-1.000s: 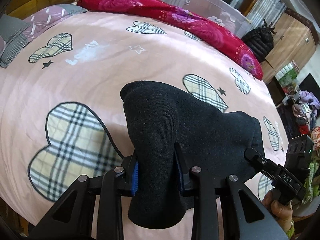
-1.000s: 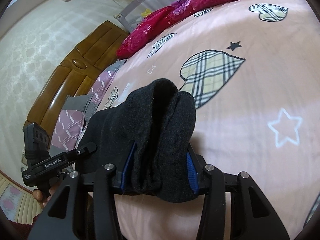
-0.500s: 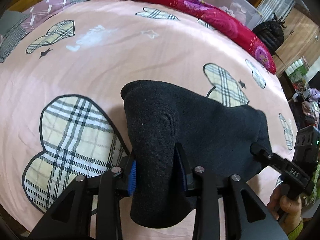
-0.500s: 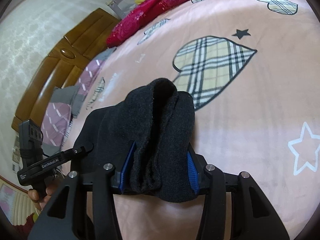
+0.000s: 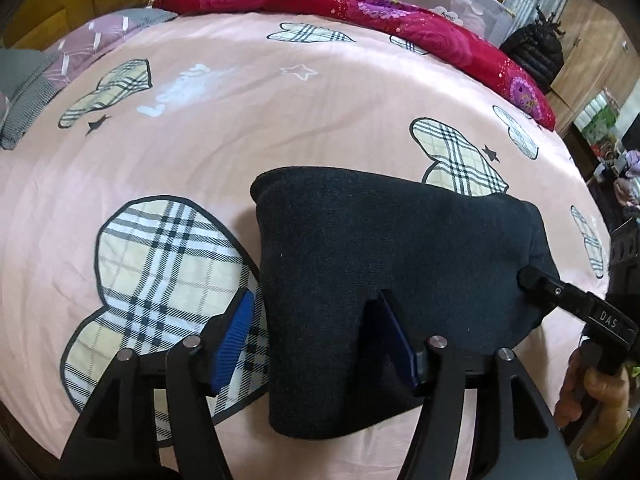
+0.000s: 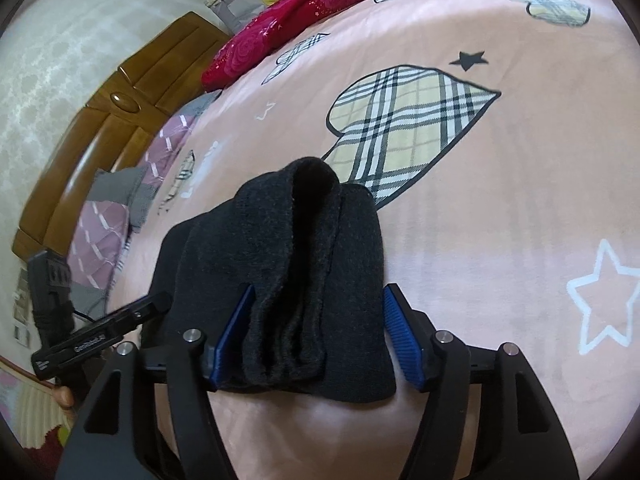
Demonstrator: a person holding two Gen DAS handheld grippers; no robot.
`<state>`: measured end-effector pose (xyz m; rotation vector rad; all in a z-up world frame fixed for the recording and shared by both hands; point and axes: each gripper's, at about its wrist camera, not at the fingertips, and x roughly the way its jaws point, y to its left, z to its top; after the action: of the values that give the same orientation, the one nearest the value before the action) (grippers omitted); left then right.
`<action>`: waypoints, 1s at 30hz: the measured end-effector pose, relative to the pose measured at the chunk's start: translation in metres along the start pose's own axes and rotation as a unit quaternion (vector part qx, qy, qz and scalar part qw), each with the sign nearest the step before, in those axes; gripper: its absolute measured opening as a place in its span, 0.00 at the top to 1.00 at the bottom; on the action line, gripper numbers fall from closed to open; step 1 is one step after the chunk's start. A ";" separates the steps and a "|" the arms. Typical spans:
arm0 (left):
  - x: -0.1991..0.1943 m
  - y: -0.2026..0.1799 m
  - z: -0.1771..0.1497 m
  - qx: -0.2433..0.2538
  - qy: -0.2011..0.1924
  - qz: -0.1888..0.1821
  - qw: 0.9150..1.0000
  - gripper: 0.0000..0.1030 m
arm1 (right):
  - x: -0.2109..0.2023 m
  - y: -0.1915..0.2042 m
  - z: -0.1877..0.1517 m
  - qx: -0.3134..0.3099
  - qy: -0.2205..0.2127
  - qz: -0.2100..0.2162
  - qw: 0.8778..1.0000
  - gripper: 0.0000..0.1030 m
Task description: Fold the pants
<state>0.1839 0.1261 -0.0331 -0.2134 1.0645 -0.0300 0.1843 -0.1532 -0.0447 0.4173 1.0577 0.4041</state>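
Pants (image 5: 384,280), black and already folded into a thick bundle, lie on the bed between my two grippers. My left gripper (image 5: 316,336) stands spread wide around the bundle's near end: the blue pad on one finger (image 5: 234,336) is clear of the cloth, with plaid sheet showing beside it, while the other pad sits against the fabric, so nothing is pinched. My right gripper (image 6: 318,334) is also parted around the other end of the pants, its blue pads flanking the stacked layers; whether they press the cloth I cannot tell for sure, though the jaws look loosened rather than clamped. In the left wrist view my right gripper's finger tip rests at the bundle's far edge. The pants sit on a pink bed sheet (image 5: 248,144) printed with plaid hearts and stars. Beyond them a red floral quilt (image 5: 360,8) runs along the far side, near a wooden headboard (image 6: 104,128) and a purple pillow (image 6: 108,232).
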 end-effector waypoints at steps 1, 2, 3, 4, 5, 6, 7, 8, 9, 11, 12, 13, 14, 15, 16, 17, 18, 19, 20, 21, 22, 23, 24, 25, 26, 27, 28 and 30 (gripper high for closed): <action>-0.001 0.000 -0.001 -0.001 0.000 0.002 1.000 0.36 | -0.002 0.004 0.000 -0.008 -0.003 -0.012 1.000 0.33; -0.003 0.001 -0.003 -0.002 -0.001 0.004 1.000 0.36 | -0.004 0.007 0.000 -0.016 -0.006 -0.022 1.000 0.33; -0.005 0.001 -0.004 -0.004 -0.002 0.006 1.000 0.36 | -0.007 0.012 0.000 -0.026 -0.011 -0.033 0.999 0.32; -0.008 0.002 -0.005 -0.005 -0.003 0.008 1.000 0.36 | -0.010 0.015 -0.001 -0.033 -0.015 -0.039 0.999 0.32; -0.011 0.002 -0.007 -0.005 -0.006 0.010 1.000 0.36 | -0.012 0.018 -0.001 -0.038 -0.018 -0.044 0.998 0.32; -0.014 0.003 -0.009 -0.006 -0.010 0.012 1.000 0.36 | -0.016 0.022 -0.002 -0.046 -0.022 -0.048 0.998 0.32; -0.016 0.003 -0.010 -0.006 -0.014 0.015 1.000 0.35 | -0.019 0.025 -0.003 -0.054 -0.026 -0.052 0.997 0.31; -0.019 0.003 -0.012 -0.005 -0.017 0.020 1.000 0.34 | -0.022 0.028 -0.003 -0.060 -0.029 -0.054 0.996 0.29; -0.022 0.003 -0.013 -0.004 -0.020 0.024 0.999 0.33 | -0.026 0.032 -0.005 -0.067 -0.035 -0.059 0.995 0.28; -0.028 0.003 -0.016 -0.004 -0.025 0.028 0.999 0.31 | -0.031 0.037 -0.007 -0.076 -0.041 -0.062 0.994 0.26; -0.031 0.004 -0.018 -0.005 -0.027 0.029 0.999 0.31 | -0.034 0.040 -0.009 -0.081 -0.044 -0.063 0.994 0.25; -0.033 0.004 -0.019 -0.006 -0.028 0.029 0.999 0.30 | -0.036 0.042 -0.010 -0.084 -0.045 -0.065 0.993 0.24; -0.035 0.004 -0.021 -0.007 -0.029 0.030 0.999 0.30 | -0.039 0.045 -0.012 -0.089 -0.047 -0.068 0.993 0.24; -0.037 0.004 -0.023 -0.007 -0.030 0.031 0.999 0.30 | -0.040 0.048 -0.014 -0.093 -0.049 -0.070 0.992 0.23; -0.040 0.003 -0.026 -0.006 -0.031 0.033 0.999 0.30 | -0.042 0.050 -0.015 -0.097 -0.050 -0.071 0.991 0.23; -0.042 0.003 -0.028 -0.006 -0.032 0.036 0.999 0.29 | -0.043 0.052 -0.017 -0.101 -0.050 -0.073 0.991 0.22; -0.044 0.002 -0.031 -0.005 -0.034 0.038 0.999 0.29 | -0.044 0.055 -0.020 -0.105 -0.051 -0.076 0.990 0.22; -0.046 0.001 -0.033 -0.004 -0.035 0.040 0.999 0.29 | -0.046 0.057 -0.022 -0.109 -0.051 -0.078 0.990 0.22; -0.048 0.000 -0.035 -0.004 -0.037 0.043 0.998 0.29 | -0.047 0.059 -0.024 -0.112 -0.052 -0.081 0.989 0.21; -0.050 -0.001 -0.038 -0.004 -0.041 0.050 0.998 0.29 | -0.049 0.062 -0.026 -0.115 -0.053 -0.084 0.988 0.21; -0.053 -0.002 -0.041 -0.004 -0.045 0.057 0.997 0.28 | -0.050 0.063 -0.028 -0.118 -0.055 -0.087 0.988 0.20; -0.054 -0.003 -0.042 -0.002 -0.047 0.059 0.997 0.28 | -0.052 0.065 -0.029 -0.121 -0.058 -0.089 0.987 0.19; -0.056 -0.005 -0.045 0.002 -0.050 0.063 0.997 0.28 | -0.055 0.067 -0.032 -0.125 -0.064 -0.091 0.986 0.18; -0.059 -0.007 -0.049 0.006 -0.055 0.068 0.996 0.28 | -0.057 0.069 -0.034 -0.128 -0.068 -0.092 0.985 0.17; -0.061 -0.007 -0.050 0.009 -0.059 0.072 0.996 0.28 | -0.058 0.070 -0.035 -0.130 -0.070 -0.093 0.985 0.17; -0.063 -0.008 -0.052 0.011 -0.062 0.075 0.995 0.27 | -0.060 0.072 -0.037 -0.133 -0.072 -0.094 0.984 0.17; -0.065 -0.010 -0.054 0.013 -0.064 0.077 0.995 0.27 | -0.061 0.073 -0.039 -0.136 -0.074 -0.096 0.983 0.17; -0.071 -0.011 -0.057 0.014 -0.070 0.081 0.994 0.26 | -0.063 0.077 -0.043 -0.145 -0.077 -0.099 0.981 0.16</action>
<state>0.1009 0.1154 0.0034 -0.1013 0.9380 0.1133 0.1090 -0.1142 0.0230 0.0801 0.8638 0.3362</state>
